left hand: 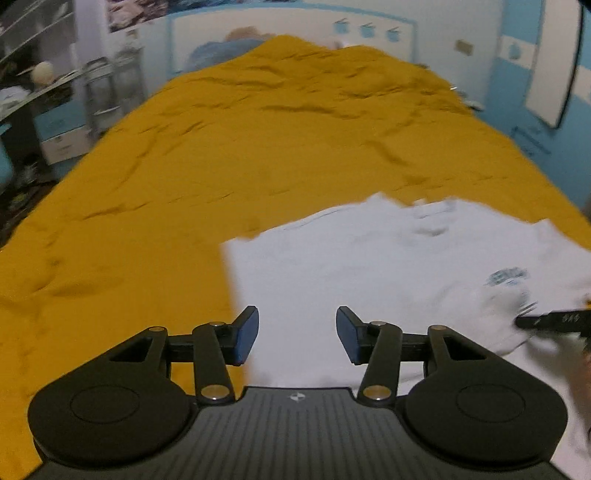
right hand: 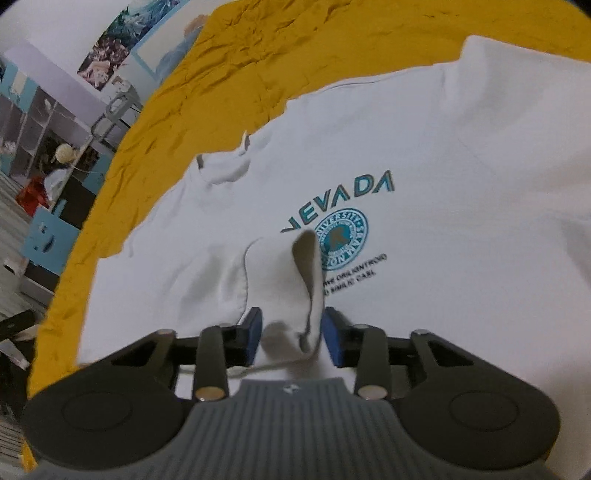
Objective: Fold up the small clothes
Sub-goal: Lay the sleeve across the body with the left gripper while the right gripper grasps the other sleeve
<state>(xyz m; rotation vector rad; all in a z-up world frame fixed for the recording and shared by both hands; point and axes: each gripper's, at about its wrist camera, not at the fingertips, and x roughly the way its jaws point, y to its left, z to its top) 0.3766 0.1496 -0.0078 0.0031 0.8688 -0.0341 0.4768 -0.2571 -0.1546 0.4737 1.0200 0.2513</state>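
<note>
My right gripper was closed on a bunched fold of the white T-shirt, the cloth standing up between its blue pads in a raised ridge. Only the right wrist view showed that pinch clearly, along with the teal NEVADA print and round seal just beyond the ridge, and the shirt's collar farther off to the left of the print. The shirt lay spread flat on the yellow bedspread, which wrapped around it on the far and left sides.

My left gripper was open and held nothing, its pads apart above the shirt's left edge, one pad over the bedspread. That view showed what the other could not: the whole length of the bed running away from the shirt to the blue and white wall, and the tip of my right gripper at the shirt's blurred right side with cloth gathered against it.
</note>
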